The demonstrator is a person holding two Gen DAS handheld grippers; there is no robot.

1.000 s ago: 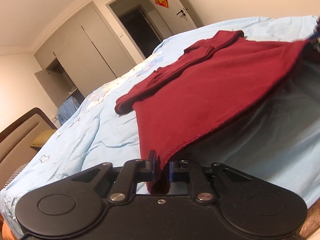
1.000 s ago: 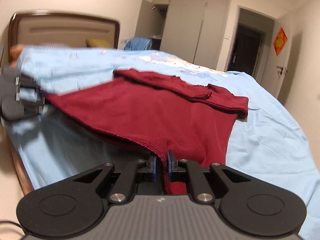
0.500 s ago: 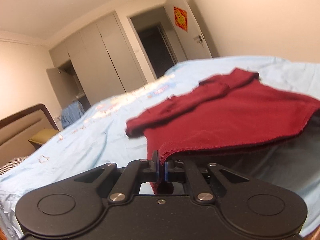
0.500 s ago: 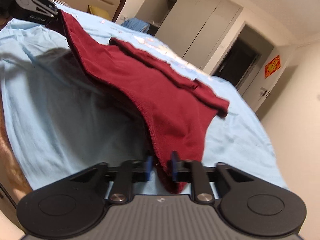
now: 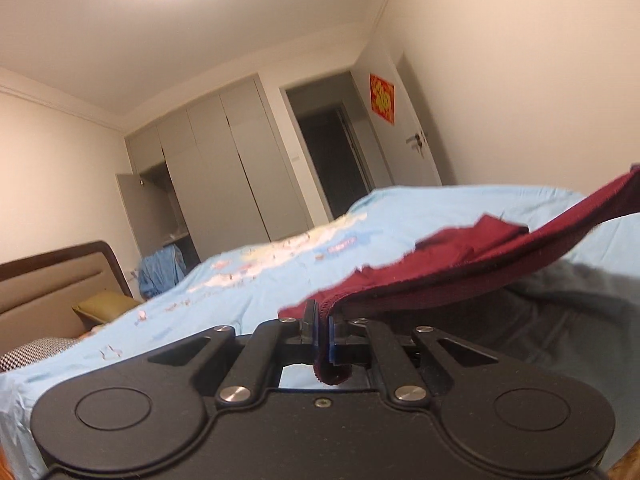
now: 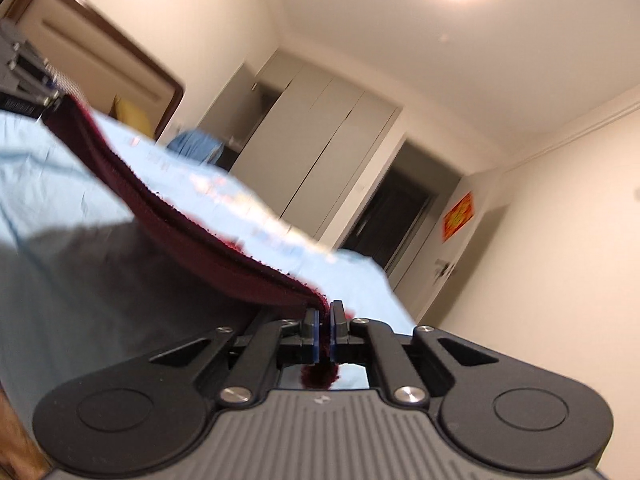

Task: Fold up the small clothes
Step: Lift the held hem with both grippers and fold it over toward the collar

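Left wrist view: the left gripper (image 5: 320,330), near and low in the scene, pinches the hem of a dark red garment (image 5: 460,258) between its pressed-together fingers, a small tuft of cloth hanging below them. From there the garment stretches away to the right and rises, held above a bed (image 5: 260,276) covered in a light blue sheet; its far part rests bunched on the sheet. A shadow lies on the sheet beneath the lifted cloth. Right wrist view: the right gripper (image 6: 324,330) likewise pinches the red hem, and the garment (image 6: 192,236) runs up and left to the other gripper at the far left edge. Grey wardrobe (image 5: 224,172) doors stand beyond the bed.
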